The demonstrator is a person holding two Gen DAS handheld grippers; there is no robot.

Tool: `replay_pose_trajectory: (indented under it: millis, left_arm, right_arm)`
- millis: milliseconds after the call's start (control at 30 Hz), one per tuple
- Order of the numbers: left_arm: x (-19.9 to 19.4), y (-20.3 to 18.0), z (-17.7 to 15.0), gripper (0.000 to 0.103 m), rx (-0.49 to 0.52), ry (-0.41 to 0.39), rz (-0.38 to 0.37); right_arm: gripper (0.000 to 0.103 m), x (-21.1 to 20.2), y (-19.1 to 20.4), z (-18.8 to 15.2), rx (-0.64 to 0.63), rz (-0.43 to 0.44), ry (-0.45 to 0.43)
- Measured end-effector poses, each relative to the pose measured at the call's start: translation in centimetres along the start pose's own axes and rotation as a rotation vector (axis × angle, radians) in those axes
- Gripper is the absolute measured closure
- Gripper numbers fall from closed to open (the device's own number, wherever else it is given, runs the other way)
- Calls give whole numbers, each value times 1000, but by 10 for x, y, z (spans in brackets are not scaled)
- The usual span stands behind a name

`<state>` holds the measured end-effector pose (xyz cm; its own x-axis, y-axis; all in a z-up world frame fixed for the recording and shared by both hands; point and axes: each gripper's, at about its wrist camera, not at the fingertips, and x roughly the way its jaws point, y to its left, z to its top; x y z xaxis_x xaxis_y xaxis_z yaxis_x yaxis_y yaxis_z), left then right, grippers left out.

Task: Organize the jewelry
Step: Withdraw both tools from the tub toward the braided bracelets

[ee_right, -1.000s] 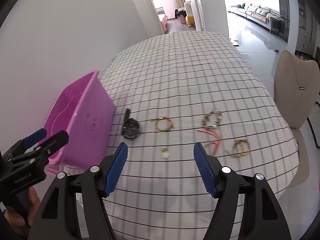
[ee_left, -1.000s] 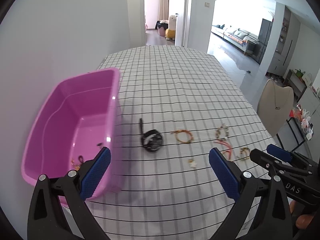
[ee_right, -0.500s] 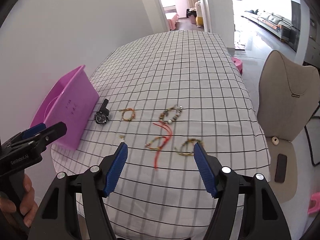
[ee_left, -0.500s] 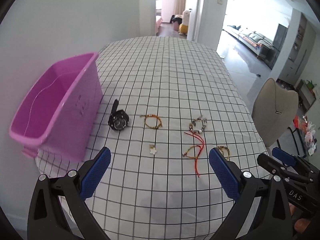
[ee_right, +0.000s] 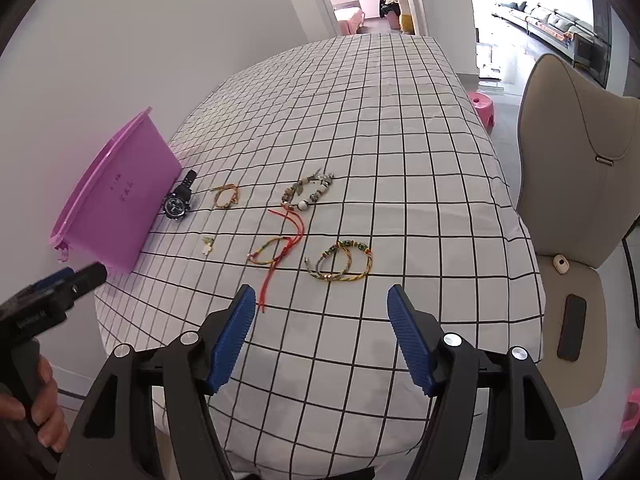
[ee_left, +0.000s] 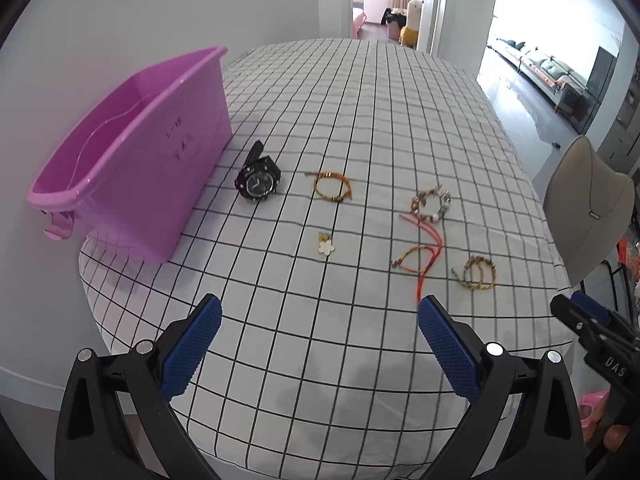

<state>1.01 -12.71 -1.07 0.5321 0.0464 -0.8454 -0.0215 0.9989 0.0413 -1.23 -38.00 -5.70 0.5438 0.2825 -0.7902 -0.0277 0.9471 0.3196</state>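
Observation:
Jewelry lies on a checked tablecloth: a black watch [ee_left: 259,179] beside the pink bin [ee_left: 132,148], an orange cord bracelet [ee_left: 331,186], a white flower charm [ee_left: 326,246], a beaded bracelet [ee_left: 431,204], a red cord with a woven bracelet [ee_left: 420,258] and a green-yellow braided bracelet [ee_left: 476,274]. My left gripper [ee_left: 318,316] hangs open above the near cloth, nothing between its blue pads. My right gripper [ee_right: 322,306] is open too, just short of the braided bracelet [ee_right: 340,266]. The watch [ee_right: 178,204] and the bin [ee_right: 116,204] lie to its left.
A beige chair [ee_right: 576,184] stands right of the table with a dark phone [ee_right: 571,327] and a small white object on its seat. A white wall runs behind the bin. The far half of the table [ee_left: 360,92] holds nothing. A pink stool [ee_right: 483,105] sits on the floor.
Both grippers have drawn back from the bin toward the table's near edge and sunk lower. The jewelry now sits farther ahead, and the bin's inside is out of sight. Both stay open.

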Motion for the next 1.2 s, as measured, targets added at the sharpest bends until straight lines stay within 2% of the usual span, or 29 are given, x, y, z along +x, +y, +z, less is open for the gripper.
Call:
replay_pose_trajectory:
  millis: [300,600,933,1200]
  left_arm:
    - [63,20,-10,6,-23,-11,7]
    - [130,19,-6,6,26,-67,-28]
    - [153,16,10,6,78,-91,-48]
    - [170,16,17,6,80,-72,-72]
  right_arm:
    - [37,48,0,-16,14,-43,-11]
    - [37,95,-5,-17,27,-110,-64]
    - [37,117,0,-8,34,-160,-93]
    - [37,127,4,-3,16,-193,-93]
